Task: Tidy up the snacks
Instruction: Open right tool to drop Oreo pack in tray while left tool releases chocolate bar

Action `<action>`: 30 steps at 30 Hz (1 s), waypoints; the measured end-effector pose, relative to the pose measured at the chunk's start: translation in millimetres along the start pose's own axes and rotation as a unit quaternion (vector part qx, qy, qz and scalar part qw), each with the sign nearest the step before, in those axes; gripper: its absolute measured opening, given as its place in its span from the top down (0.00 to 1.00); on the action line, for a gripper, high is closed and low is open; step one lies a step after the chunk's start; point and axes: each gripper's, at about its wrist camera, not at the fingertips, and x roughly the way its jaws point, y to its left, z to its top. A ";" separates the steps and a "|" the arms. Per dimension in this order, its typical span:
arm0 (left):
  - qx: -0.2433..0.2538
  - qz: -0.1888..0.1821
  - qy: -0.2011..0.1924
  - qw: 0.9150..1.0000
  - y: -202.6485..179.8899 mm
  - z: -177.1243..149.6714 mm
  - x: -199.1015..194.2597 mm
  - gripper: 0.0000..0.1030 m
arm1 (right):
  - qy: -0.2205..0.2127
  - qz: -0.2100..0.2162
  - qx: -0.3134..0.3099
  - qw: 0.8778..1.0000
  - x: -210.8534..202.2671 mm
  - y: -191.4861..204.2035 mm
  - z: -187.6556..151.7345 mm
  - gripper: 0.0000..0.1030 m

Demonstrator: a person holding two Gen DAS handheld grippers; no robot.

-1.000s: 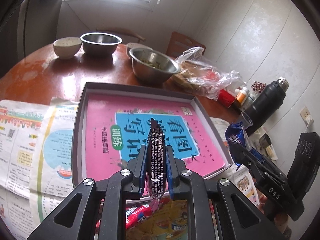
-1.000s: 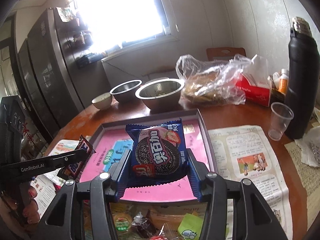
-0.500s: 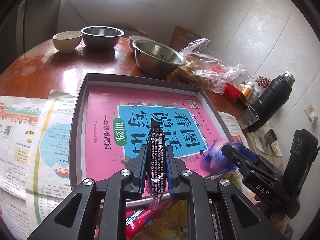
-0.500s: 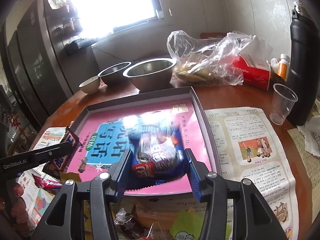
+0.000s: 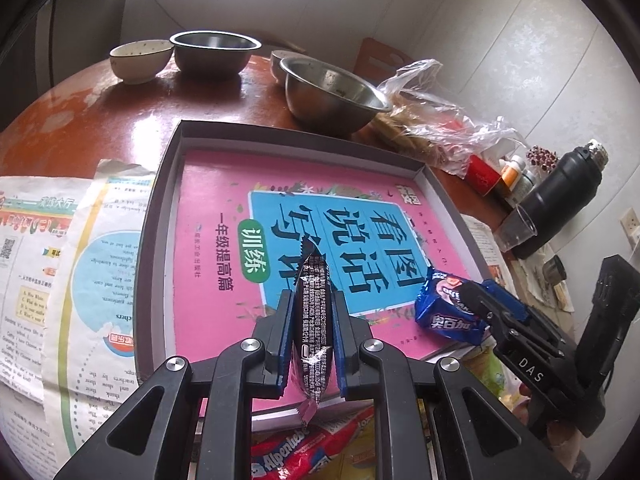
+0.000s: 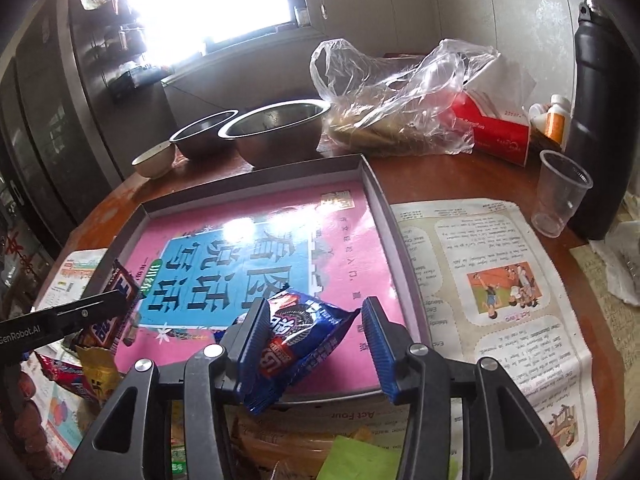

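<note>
**Two snacks at the tray's near edge**

One blue cookie packet lies on the pink book near the tray front-right corner, between the right gripper's wide-spread fingers. The left gripper pinches one dark wrapped bar edge-on above the front edge. Two steel bowls stand beyond.

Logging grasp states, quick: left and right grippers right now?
Left gripper: shut on the dark snack bar.
Right gripper: open, blue cookie pack lying loose between its fingers.
</note>
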 end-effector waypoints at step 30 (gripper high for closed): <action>0.009 0.030 0.012 0.999 3.7 1.2 -1.4 0.68 | 0.012 -0.016 -0.063 0.998 -20.8 12.4 -17.5 0.53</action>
